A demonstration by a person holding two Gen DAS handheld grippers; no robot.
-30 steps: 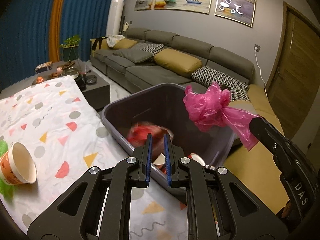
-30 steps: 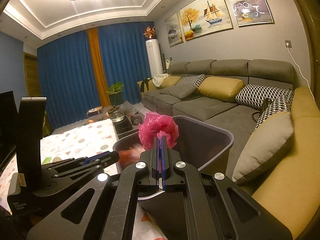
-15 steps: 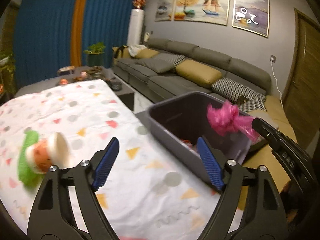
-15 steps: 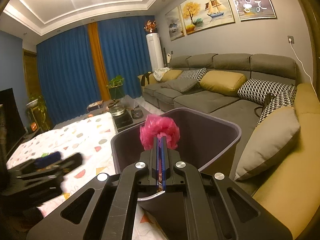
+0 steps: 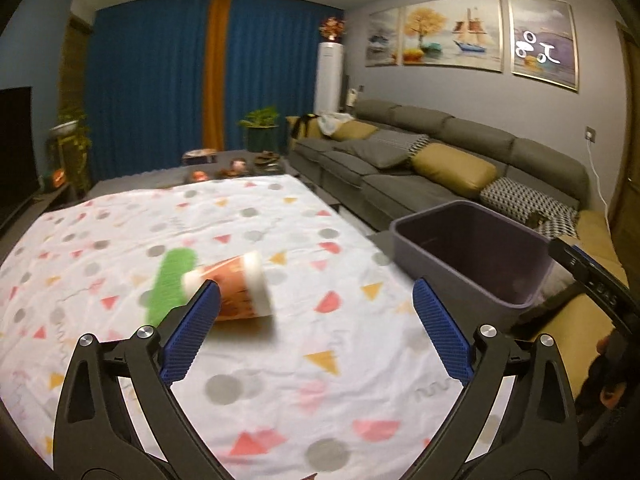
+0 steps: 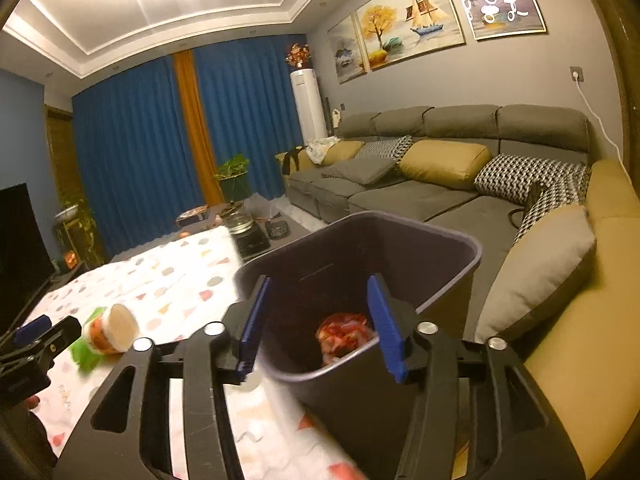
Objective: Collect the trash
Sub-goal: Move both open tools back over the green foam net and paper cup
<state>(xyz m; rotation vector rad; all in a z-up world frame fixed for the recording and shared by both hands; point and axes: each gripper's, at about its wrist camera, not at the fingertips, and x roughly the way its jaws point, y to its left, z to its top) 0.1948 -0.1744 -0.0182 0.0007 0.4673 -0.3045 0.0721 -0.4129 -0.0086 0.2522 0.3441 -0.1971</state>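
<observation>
— Two tools, both spread wide and empty. Which takes the paper cup (image 5: pixel 236 288)?
— Left tool (image 5: pixel 316 328): the cup lies on its side on the bench (image 5: pixel 280 208), just ahead-left, mouth rightward. Right tool (image 6: pixel 320 320) hovers over the bin (image 6: pixel 460 276).

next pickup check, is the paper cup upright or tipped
Tipped: the paper cup lies on its side on the tablecloth, rim facing right, partly over a green scrap.

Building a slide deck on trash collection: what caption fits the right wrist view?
Open right gripper poised over the purple bin holding red trash; paper cup lies on the patterned tablecloth.
</observation>
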